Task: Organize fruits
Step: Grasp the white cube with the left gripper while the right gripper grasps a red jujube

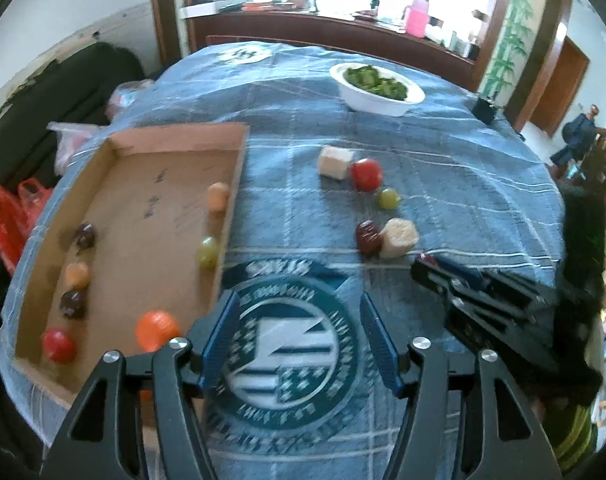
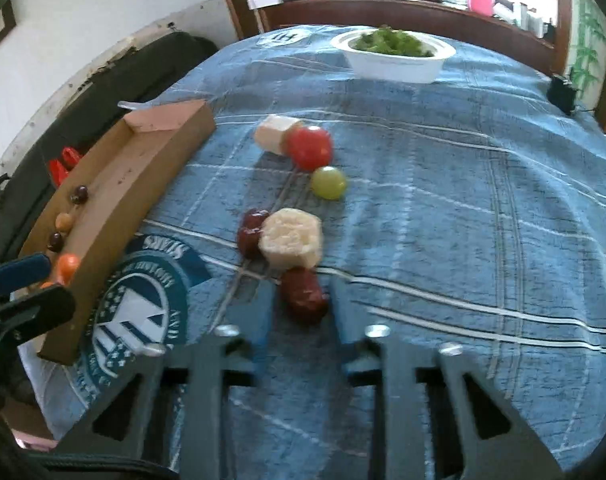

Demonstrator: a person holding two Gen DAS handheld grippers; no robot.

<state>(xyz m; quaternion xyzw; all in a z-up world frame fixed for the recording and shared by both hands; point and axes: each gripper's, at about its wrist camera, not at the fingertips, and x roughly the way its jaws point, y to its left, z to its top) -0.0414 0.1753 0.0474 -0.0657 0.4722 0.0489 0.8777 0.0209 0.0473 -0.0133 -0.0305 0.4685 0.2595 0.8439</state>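
Right wrist view looks down the right gripper (image 2: 303, 300), whose two dark fingers stand on either side of a dark red date (image 2: 304, 295) lying on the blue plaid cloth (image 2: 463, 208); the picture is blurred, yet the pads look closed in against the fruit's sides, so the grip reads as clenched on it. Just beyond the date sits a pale hexagonal block (image 2: 291, 239), touching a second dark red date (image 2: 251, 233) at its left. Farther on lie a green grape (image 2: 329, 182), a red tomato (image 2: 310, 147) and a pale cube (image 2: 275, 134) in a loose row, the tomato against the cube. A white bowl of greens (image 2: 395, 56) stands at the far side of the table. Left wrist view shows the left gripper (image 1: 301, 344) with its blue-padded fingers spread wide and nothing between them, hanging over the round teal emblem (image 1: 279, 360) printed on the cloth. Beside it to the left lies a shallow cardboard tray (image 1: 175, 136) (its near corner slips under the gripper body) holding a red fruit (image 1: 59, 345), an orange one (image 1: 157, 330), two dark ones (image 1: 73, 304) (image 1: 85, 236), a small orange-brown one (image 1: 77, 275), a green grape (image 1: 207, 251) by the right wall and a pale orange piece (image 1: 218, 196) farther along that wall.
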